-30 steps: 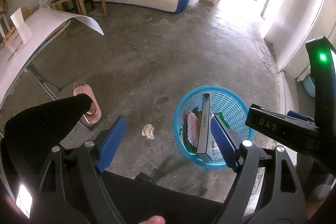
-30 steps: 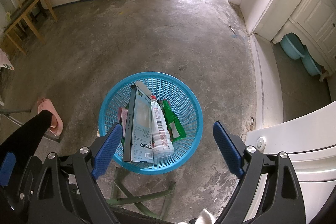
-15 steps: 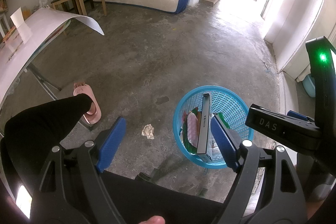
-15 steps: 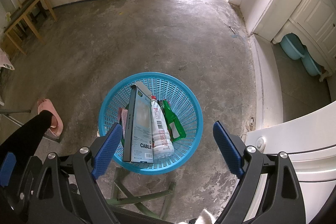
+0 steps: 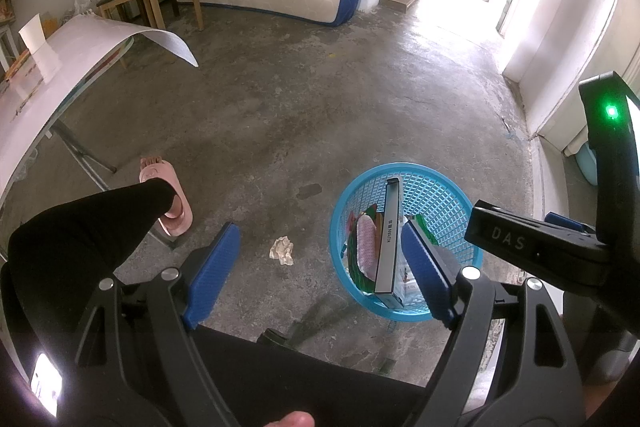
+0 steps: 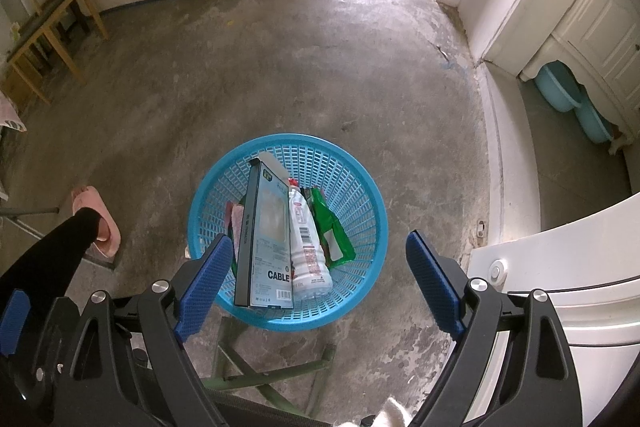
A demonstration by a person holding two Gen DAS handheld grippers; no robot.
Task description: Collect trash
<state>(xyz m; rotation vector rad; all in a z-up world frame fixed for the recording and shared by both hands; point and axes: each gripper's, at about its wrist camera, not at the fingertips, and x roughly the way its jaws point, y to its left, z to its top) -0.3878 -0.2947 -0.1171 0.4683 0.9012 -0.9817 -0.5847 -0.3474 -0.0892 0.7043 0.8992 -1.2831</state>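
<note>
With both the left gripper (image 5: 320, 275) and right gripper (image 6: 320, 283) fingers apart and empty, the flimsy crumpled paper (image 5: 282, 250) beside the basket (image 5: 436, 175) could slip a loose pinch.

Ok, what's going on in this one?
A person is collecting trash with two handheld grippers. The left gripper and right gripper both hang open and empty above the concrete floor. The round blue plastic mesh basket already holds a flat cable box, a white plastic bottle and a green wrapper. One crumpled paper scrap lies on the floor left of the basket, not yet picked up.
</note>
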